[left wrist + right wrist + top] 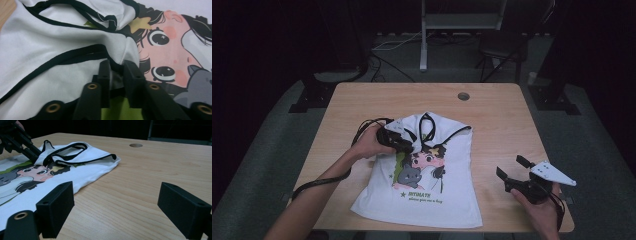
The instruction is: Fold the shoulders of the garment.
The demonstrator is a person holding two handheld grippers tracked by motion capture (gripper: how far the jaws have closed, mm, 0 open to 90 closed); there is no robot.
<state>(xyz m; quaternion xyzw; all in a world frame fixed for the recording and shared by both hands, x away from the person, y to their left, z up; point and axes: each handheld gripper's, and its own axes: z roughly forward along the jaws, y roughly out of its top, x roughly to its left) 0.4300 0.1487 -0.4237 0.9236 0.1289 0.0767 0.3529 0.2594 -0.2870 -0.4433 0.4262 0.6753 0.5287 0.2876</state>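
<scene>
Pinching a small ridge of fabric near the top of the white tank top [422, 175], the left gripper [404, 146] has its jaws nearly together with a fold of cloth caught between them. The garment's upper part has been folded down over its own chest, so the black-trimmed straps [428, 125] loop loosely on top; my guess is the person is partway through folding it and is setting that doubled edge in place. In the left gripper view the cloth [57, 72] bunches up into the gap between the black jaws, and whether the pads press firmly or are already easing off I cannot say for certain — it reads as a light hold.

The tank top lies at the middle of the pale wooden table [497, 107], hem toward the person, cartoon print [424, 167] facing up. It looks like thin, soft cotton jersey, creasing easily, edged with narrow black binding.

The right gripper [511, 168] waits off to the side above bare tabletop, well apart from the cloth, jaws spread wide and holding nothing — probably kept clear until a second corner needs lifting. A round cable hole [463, 96] sits near the table's far edge.
</scene>
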